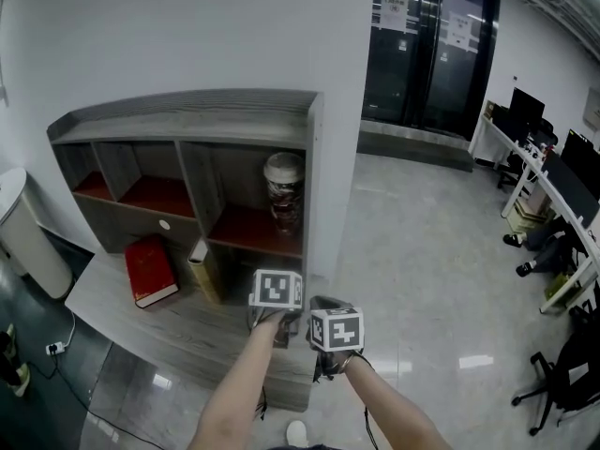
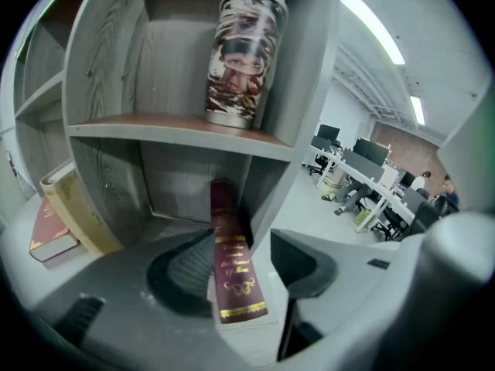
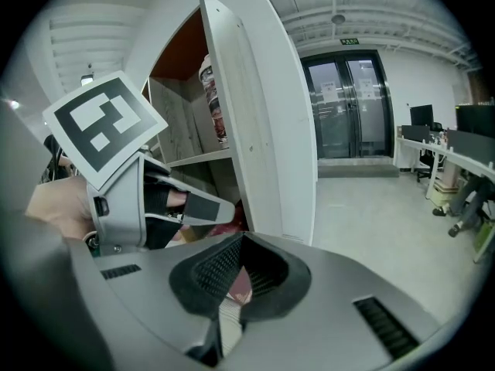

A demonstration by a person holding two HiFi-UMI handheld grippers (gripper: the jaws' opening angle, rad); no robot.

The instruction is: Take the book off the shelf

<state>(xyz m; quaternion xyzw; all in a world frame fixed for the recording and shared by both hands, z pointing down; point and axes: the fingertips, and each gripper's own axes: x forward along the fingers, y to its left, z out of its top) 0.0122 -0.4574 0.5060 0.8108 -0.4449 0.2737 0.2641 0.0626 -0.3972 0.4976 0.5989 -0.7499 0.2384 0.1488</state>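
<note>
Left claw (image 2: 246, 270): spread wide, book (image 2: 230, 257) between, not squeezed.
Right claw (image 3: 240, 280): pinching the book.
Done: book looks partly out of shelf (image 2: 178, 130).
Next: pull it clear.

Matt grey wood-grain shelf (image 1: 187, 115), glossy floor (image 1: 422, 232), gilt-stamped book (image 2: 232, 269).

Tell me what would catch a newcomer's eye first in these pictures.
A maroon book with gold lettering stands between the open jaws of the left gripper, at the lower right compartment of the grey shelf, while the right gripper is shut on its near end. Above it a printed tumbler stands alone on its board, and a red book lies flat on the ledge to the left.
</note>
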